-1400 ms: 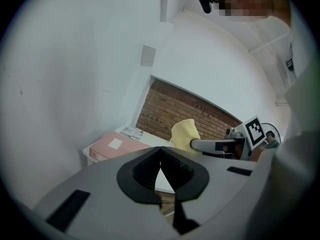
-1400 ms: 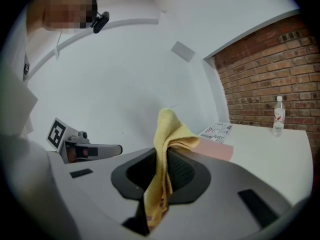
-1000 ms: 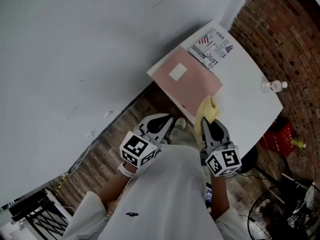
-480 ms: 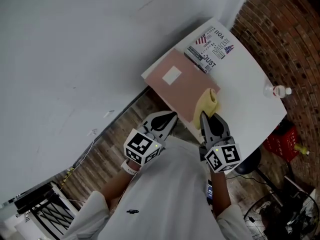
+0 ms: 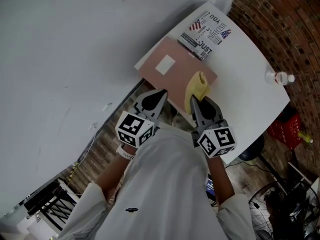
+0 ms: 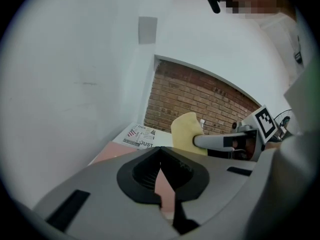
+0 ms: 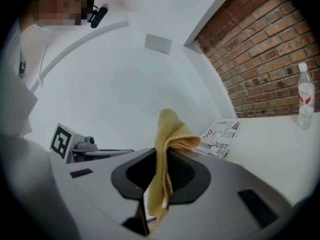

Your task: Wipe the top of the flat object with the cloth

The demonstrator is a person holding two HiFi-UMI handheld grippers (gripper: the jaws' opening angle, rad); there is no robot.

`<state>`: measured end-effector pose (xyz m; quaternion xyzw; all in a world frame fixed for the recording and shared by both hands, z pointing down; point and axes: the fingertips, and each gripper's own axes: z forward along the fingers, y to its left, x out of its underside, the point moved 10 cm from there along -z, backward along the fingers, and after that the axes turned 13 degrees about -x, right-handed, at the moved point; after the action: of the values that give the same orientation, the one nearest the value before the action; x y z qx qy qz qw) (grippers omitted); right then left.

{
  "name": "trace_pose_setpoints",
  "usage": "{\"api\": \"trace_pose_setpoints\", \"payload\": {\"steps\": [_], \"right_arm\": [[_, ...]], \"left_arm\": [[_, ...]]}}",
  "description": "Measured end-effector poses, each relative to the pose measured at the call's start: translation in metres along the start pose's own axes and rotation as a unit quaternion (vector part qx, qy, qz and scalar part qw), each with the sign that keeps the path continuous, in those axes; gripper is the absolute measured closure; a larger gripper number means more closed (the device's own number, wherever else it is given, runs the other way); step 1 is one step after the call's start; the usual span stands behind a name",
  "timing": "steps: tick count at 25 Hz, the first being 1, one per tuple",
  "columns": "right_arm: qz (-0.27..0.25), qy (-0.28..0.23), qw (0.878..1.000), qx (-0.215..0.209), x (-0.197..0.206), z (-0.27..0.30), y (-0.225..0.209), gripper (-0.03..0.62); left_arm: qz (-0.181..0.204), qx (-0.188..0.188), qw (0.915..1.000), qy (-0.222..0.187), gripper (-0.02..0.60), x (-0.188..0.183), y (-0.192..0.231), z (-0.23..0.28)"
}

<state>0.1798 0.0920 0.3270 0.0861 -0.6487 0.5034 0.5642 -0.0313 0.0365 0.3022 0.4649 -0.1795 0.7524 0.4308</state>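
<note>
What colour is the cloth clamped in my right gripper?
Plain yellow; the cloth shows best in the right gripper view.

The right hand-held gripper point(image 5: 198, 100) has carried the cloth point(image 5: 197, 85) further over the pink pad point(image 5: 172, 70). The left hand-held gripper point(image 5: 159, 95) has come closer to the pad's edge.

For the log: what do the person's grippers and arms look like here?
The left gripper and the right gripper match: pale grey bodies with black jaws that taper to a point. Each carries a white cube printed with black square markers. The person wears a white top whose sleeves leave the forearms bare, and a white band on the left wrist.
</note>
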Motion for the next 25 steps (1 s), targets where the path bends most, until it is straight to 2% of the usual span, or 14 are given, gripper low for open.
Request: {"api": "trace_pose_setpoints", "payload": {"steps": [7,12,17,22,25], "right_arm": [[0.025,-0.006,1.000,0.013,-0.018,0.028,-0.017,0.536],[0.002,-0.001,1.000,-0.020,-0.038,0.073,-0.017,0.536],[0.001,0.009,1.000,-0.030,-0.048,0.115,-0.027,0.536],[0.037,0.018,0.999,-0.026,-0.047,0.158,-0.044,0.536],[0.072,0.017,0.997,-0.023,-0.039,0.184,-0.057,0.536]], "left_arm": [[-0.027,-0.041,0.9986,0.021,0.565,0.016,0.027,0.030],[-0.038,-0.056,0.9973,0.030,0.565,0.020,0.058,0.053],[-0.060,-0.060,0.9953,0.047,0.565,0.027,0.086,0.071],[-0.073,-0.065,0.9922,0.078,0.565,0.040,0.113,0.091],[-0.086,-0.054,0.9907,0.090,0.565,0.050,0.127,0.104]]}}
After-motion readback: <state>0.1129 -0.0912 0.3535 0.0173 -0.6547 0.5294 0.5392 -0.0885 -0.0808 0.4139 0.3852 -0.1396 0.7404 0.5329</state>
